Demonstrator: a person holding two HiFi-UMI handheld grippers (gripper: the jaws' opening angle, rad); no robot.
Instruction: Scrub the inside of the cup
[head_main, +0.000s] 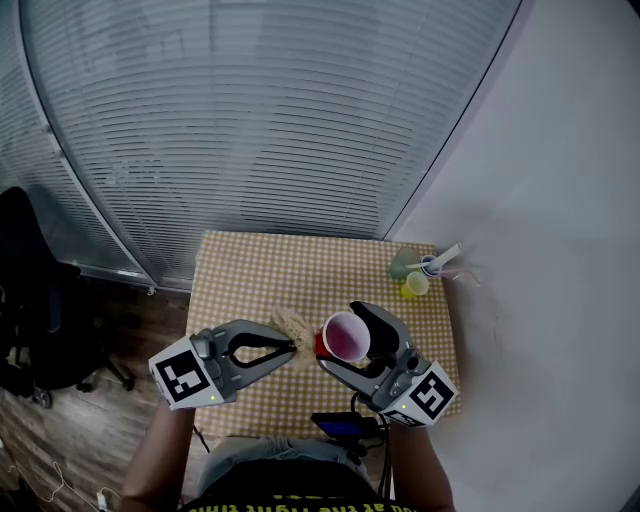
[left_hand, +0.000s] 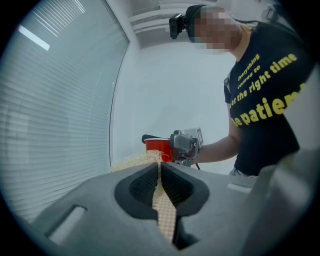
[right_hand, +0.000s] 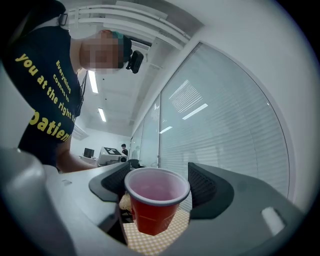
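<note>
Checked table (head_main: 260, 275) w/ yellow cup (head_main: 415, 286) at far-right corner; black office chair (head_main: 35, 300) left.

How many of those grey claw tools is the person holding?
2. The left gripper, at the head view's left, is shut on a straw-coloured scrubber; the right gripper, beside it, clamps the red cup over the checked table. None seems hidden.

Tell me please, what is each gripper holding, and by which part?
Left gripper: the fibrous scrubber, pinched at one edge by shut jaws. Right gripper: the red cup, jaws on opposite sides below its rim.
</note>
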